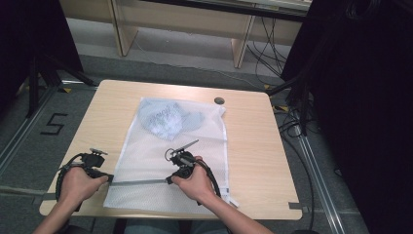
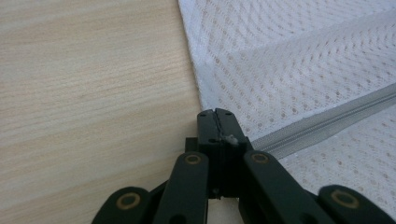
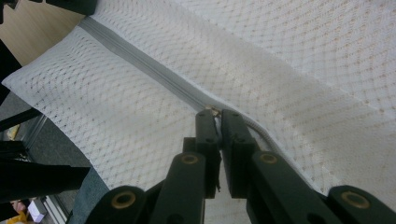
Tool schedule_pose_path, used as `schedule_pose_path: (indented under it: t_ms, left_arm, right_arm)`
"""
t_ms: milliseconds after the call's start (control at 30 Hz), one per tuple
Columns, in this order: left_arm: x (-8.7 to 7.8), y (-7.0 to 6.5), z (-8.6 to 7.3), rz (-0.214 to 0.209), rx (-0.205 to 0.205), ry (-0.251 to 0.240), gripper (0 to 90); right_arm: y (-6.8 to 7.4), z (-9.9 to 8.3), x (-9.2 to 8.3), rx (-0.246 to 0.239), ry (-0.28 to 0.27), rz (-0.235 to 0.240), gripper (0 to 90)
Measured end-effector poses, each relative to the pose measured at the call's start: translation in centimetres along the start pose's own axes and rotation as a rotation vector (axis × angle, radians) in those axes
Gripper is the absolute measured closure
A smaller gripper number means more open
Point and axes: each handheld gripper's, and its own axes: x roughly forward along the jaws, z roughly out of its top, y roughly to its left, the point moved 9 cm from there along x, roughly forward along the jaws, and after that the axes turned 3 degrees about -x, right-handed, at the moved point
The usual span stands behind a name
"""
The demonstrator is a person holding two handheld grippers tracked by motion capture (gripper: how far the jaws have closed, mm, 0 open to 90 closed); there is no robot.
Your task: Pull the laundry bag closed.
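The left gripper is pinched on the end of the grey zipper at the white mesh laundry bag's 9 o'clock edge. The right gripper is clamped on the zipper pull mid-bag. Blue cloth lies inside toward 12 o'clock; bare wooden table flanks both sides.

Both grippers clamped, low.

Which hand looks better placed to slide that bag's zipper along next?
Probably the right tool: it pinches the zipper at the pull, mid-bag. The left tool clamps the zipper's end at the mesh bag edge, anchoring it.
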Motion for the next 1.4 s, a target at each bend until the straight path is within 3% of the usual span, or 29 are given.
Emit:
schedule_pose_path:
  t_ms: [167,367,600,700,833,1033,1400]
  left_arm:
    - [0.0,-0.1,0.0,-0.001,0.001,0.0,89.8]
    - [0.0,-0.1,0.0,0.001,0.002,0.001,89.6]
    - [0.0,-0.1,0.0,0.0,0.002,0.0,89.6]
    - [0.0,-0.1,0.0,0.0,0.003,0.001,89.6]
    - [0.0,-0.1,0.0,0.005,0.006,0.002,89.6]
    - [0.0,-0.1,0.0,0.005,0.007,0.003,89.6]
    - [0.1,-0.1,0.1,0.005,0.001,-0.001,89.6]
  right_arm:
    - [-0.5,-0.2,-0.1,0.001,-0.018,-0.012,86.9]
    - [-0.5,-0.6,-0.4,0.023,-0.002,0.004,86.9]
    - [-1.0,-0.8,-0.4,-0.004,-0.014,0.002,86.9]
    - [-1.0,-1.0,-0.5,0.027,-0.01,-0.007,86.9]
    - [-1.2,-1.0,-0.6,0.008,-0.007,-0.001,86.9]
    - [-1.2,-1.0,-0.8,0.023,-0.002,0.006,86.9]
    - [-1.7,-1.1,-0.8,0.014,-0.008,-0.015,86.9]
